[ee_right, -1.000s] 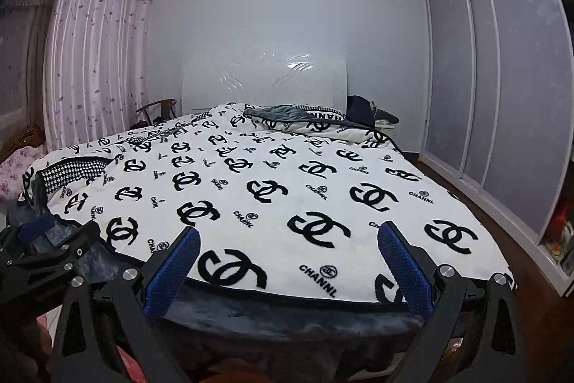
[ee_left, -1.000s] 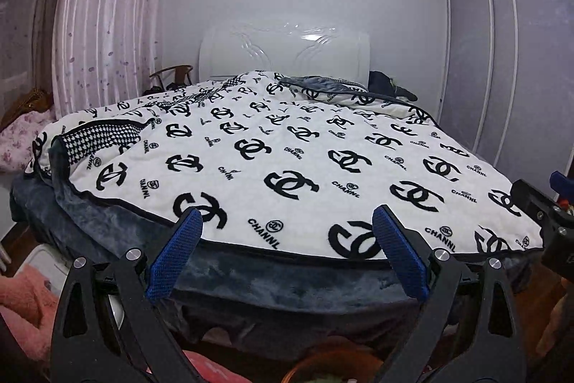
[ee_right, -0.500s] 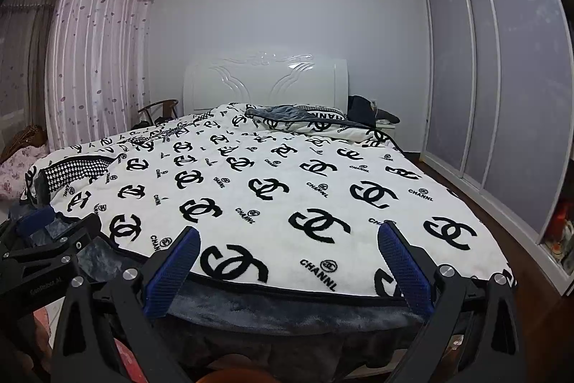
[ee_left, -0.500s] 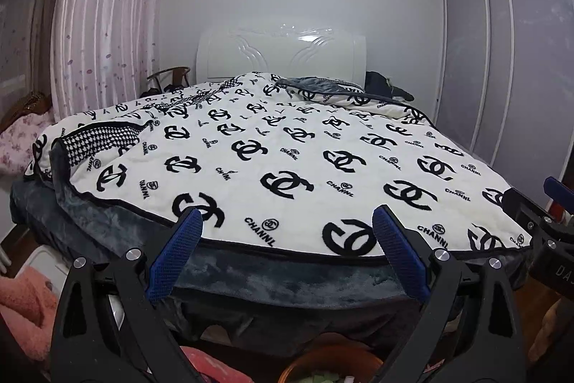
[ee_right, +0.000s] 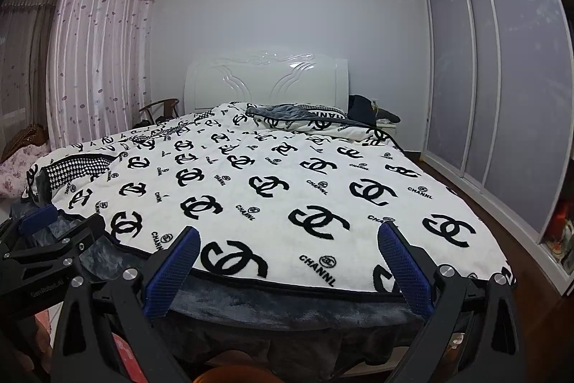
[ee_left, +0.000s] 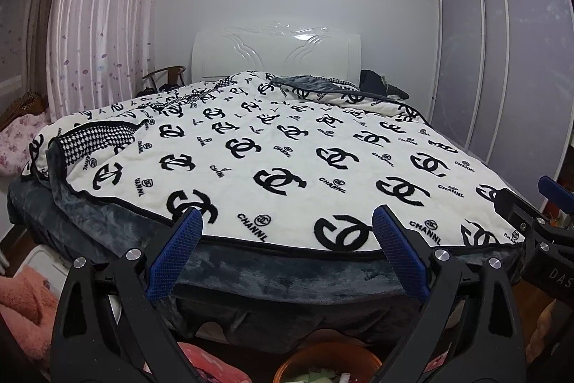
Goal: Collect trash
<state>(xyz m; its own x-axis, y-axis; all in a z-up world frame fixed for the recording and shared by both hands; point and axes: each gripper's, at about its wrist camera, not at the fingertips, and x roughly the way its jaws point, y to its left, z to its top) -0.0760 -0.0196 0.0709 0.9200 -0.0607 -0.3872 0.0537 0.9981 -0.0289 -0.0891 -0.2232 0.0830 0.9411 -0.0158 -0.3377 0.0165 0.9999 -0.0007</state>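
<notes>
A bed [ee_right: 358, 314] with a white headboard [ee_right: 265, 85] is covered by a white blanket [ee_right: 272, 189] printed with black logos. A folded blanket [ee_right: 305, 119] and dark clothes [ee_right: 366, 106] are seen lying near the headboard.

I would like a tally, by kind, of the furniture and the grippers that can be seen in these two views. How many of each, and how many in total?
Bed: 1
Chair: 1
Wardrobe: 1
Grippers, the left gripper and the right gripper, both open and empty: 2
Total: 5
</notes>
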